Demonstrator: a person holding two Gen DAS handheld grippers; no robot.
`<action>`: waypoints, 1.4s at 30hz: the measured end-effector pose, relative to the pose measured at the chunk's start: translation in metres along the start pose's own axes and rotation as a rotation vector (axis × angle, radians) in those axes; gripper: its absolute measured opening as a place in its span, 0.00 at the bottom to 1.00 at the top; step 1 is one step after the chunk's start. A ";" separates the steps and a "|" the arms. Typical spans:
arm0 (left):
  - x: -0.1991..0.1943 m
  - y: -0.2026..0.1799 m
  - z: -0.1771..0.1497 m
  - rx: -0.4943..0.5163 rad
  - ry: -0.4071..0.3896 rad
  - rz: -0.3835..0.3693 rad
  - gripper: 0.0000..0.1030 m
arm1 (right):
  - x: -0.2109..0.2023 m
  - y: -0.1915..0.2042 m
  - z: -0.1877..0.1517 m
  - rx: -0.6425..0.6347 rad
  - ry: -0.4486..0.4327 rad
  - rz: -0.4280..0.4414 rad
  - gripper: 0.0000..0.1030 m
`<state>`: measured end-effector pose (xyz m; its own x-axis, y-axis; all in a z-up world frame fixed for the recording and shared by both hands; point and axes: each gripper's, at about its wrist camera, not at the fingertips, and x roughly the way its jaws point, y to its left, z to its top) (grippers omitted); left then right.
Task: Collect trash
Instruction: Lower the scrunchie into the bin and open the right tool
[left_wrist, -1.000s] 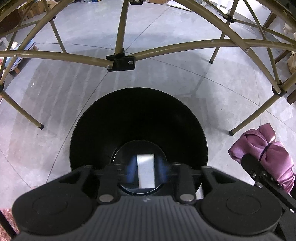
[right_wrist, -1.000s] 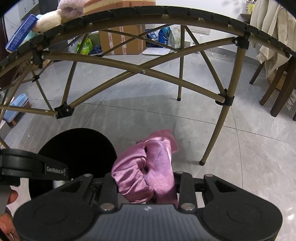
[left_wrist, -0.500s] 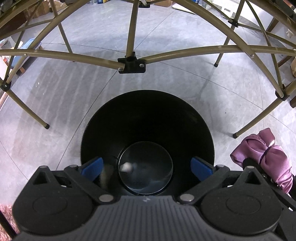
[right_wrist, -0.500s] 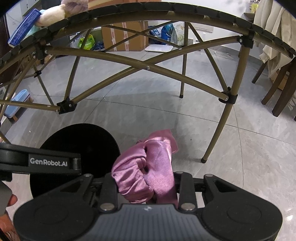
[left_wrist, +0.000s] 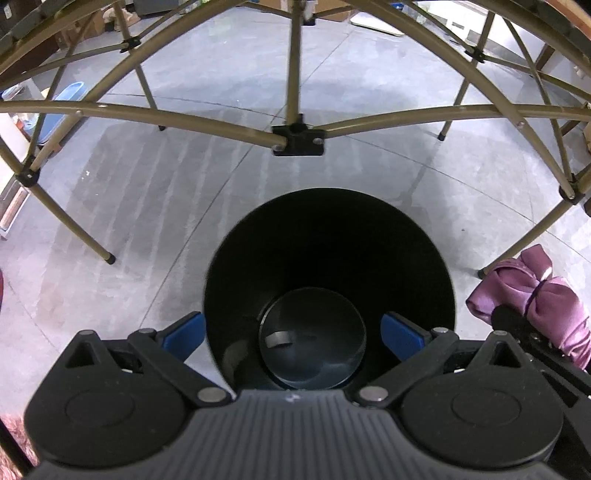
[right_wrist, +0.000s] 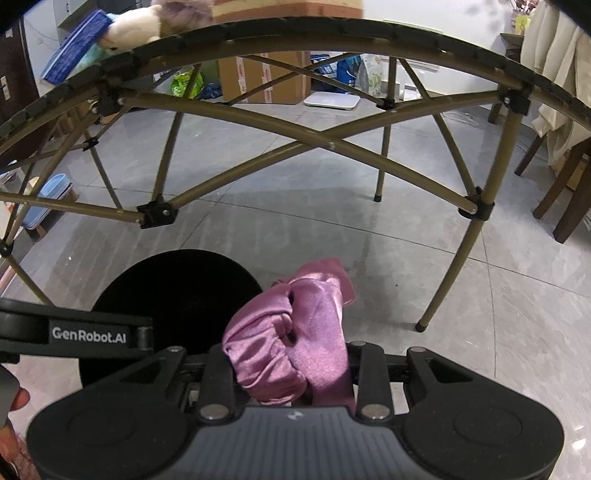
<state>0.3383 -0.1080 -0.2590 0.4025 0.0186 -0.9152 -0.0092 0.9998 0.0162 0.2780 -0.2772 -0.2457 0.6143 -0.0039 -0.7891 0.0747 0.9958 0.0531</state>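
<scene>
Left gripper (left_wrist: 291, 334) spread wide over the black bin (left_wrist: 328, 229); right gripper (right_wrist: 291, 363) pinching a pink satin cloth (right_wrist: 291, 332).

The left gripper's blue pads (left_wrist: 184, 330) have just swung apart, and nothing sits between them. Straight below them gapes the bin's mouth, with a small piece of trash (left_wrist: 277, 339) lying on its round bottom. The right gripper, just to the right of the left one, clamps the bunched cloth between its jaws, with the bin ahead and to its left. Beyond both stand the tan legs of a folding table (right_wrist: 476, 236) on grey floor tiles (right_wrist: 517, 314).
</scene>
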 end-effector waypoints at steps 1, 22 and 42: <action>0.000 0.003 0.000 -0.004 0.000 0.003 1.00 | 0.000 0.002 0.001 -0.002 0.000 0.004 0.29; 0.001 0.076 -0.005 -0.045 0.000 0.125 1.00 | 0.012 0.072 0.009 -0.095 0.046 0.069 0.29; 0.016 0.125 -0.016 -0.104 0.060 0.203 1.00 | 0.060 0.119 0.001 -0.132 0.186 0.070 0.29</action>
<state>0.3295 0.0171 -0.2784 0.3278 0.2160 -0.9197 -0.1800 0.9699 0.1636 0.3242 -0.1593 -0.2858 0.4582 0.0699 -0.8861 -0.0737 0.9965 0.0405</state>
